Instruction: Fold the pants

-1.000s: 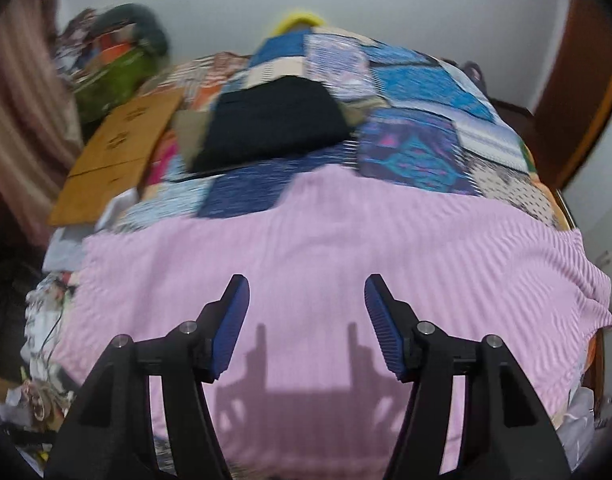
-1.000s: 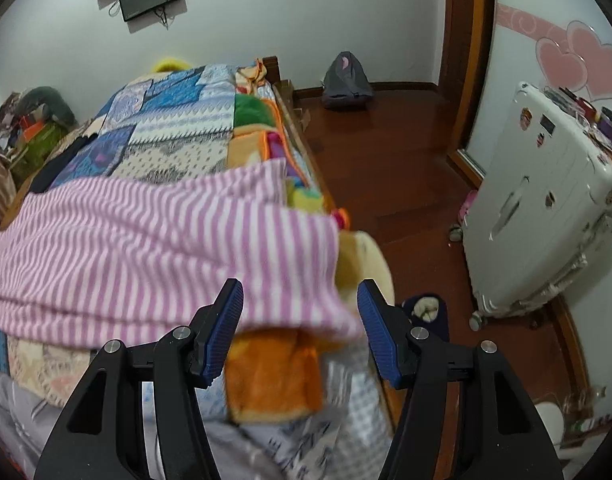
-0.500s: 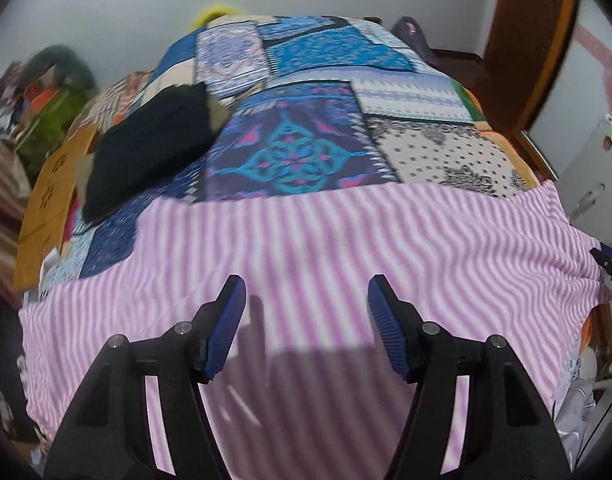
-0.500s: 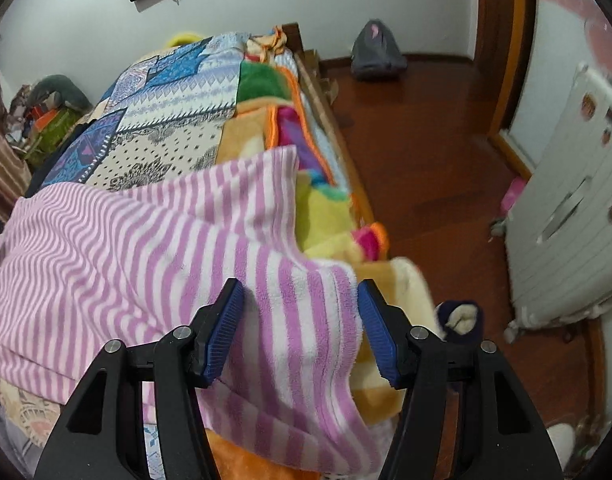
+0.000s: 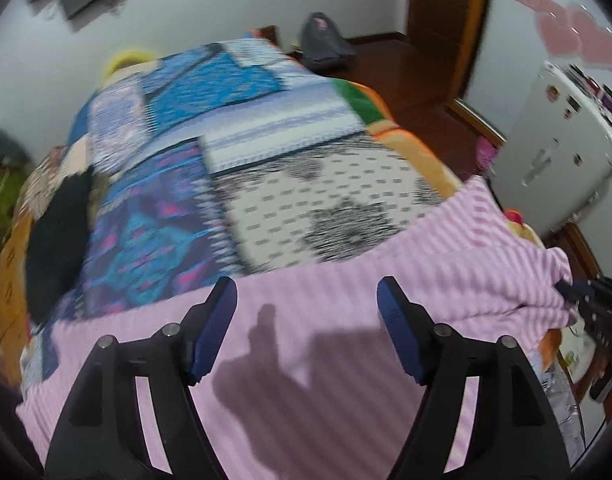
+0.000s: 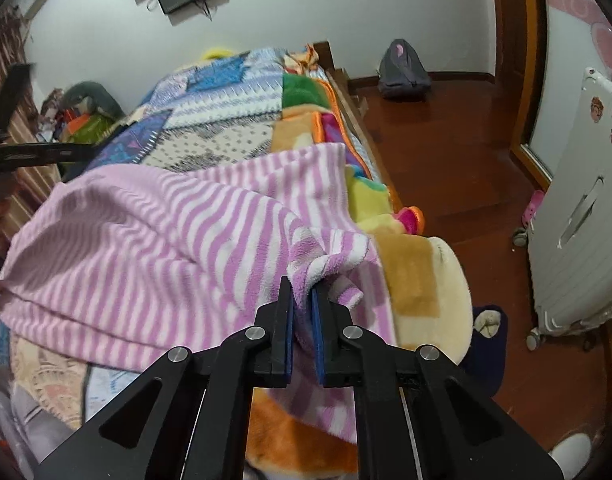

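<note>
Pink and white striped fleece pants (image 6: 153,240) lie spread across the near end of a bed. My right gripper (image 6: 301,300) is shut on a bunched corner of the pants at the bed's right edge. In the left wrist view the pants (image 5: 346,320) fill the lower half, and my left gripper (image 5: 308,296) hovers over them with its jaws opening and nothing between the pads. The right gripper (image 5: 566,290) shows at that view's right edge, at the cloth corner. The left gripper's black frame (image 6: 37,152) juts in at the left of the right wrist view.
A patchwork quilt (image 5: 233,152) covers the bed, with a black garment (image 5: 53,236) at its left. An orange and cream blanket (image 6: 422,276) hangs over the right side. A white suitcase (image 6: 578,208), a grey backpack (image 6: 402,68) and slippers (image 6: 486,324) are on the wooden floor.
The right gripper has dropped onto the pants' corner and closed on it. The left gripper swept right along the pants and rolled, with its jaws spreading wider.
</note>
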